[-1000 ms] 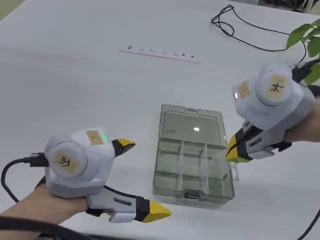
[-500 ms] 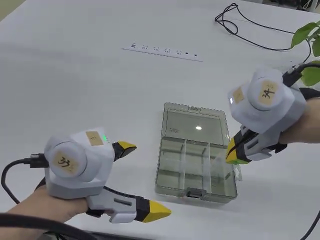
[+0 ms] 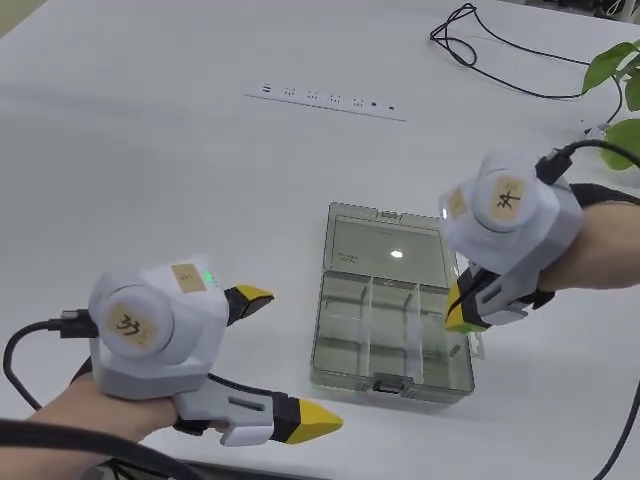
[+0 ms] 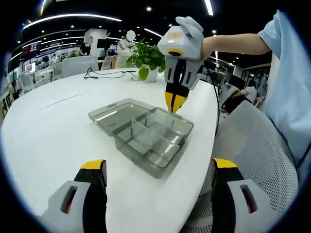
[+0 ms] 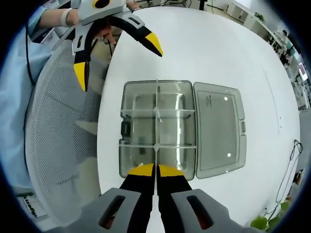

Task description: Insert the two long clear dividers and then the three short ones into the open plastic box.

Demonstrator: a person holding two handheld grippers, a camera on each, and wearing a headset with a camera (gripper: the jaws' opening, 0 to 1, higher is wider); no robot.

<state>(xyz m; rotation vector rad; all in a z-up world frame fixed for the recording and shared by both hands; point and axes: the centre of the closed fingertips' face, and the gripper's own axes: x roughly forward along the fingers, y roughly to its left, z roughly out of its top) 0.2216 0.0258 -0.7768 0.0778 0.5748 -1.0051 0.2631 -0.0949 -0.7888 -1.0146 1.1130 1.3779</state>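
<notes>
Two clear dividers [image 3: 364, 318] stand already in the open plastic box [image 3: 340, 375], running from its hinge side to its latch side. The box rests near the middle of the worktop [image 3: 150, 150], with its lid [image 3: 385, 250] laid flat at 12 o'clock of it. At the 3 o'clock edge of the box the right claw [image 3: 460, 318] points down with its jaws pressed together on a thin clear piece, the held divider [image 5: 156, 155]. In the right gripper view this piece appears edge-on, as a fine line along the middle of the box; I cannot tell if it is a long one or a short one. The left claw [image 3: 288, 358] hovers at 8 o'clock of the box, wide and with nothing in it. I judge that the step in hand is to seat this piece in its slots. To do it well, the piece should be upright and square to the two standing dividers, both ends should meet their grooves together, and the push should go straight down and gently, because thin plastic bends and springs out easily. The free claw could press on the box wall at 9 o'clock, so that the light box does not slide. Further out, a white power strip [image 3: 325, 102] lies at 12 o'clock, a black cable [image 3: 530, 55] at 1 o'clock and green leaves [image 3: 610, 65] at 2 o'clock.
</notes>
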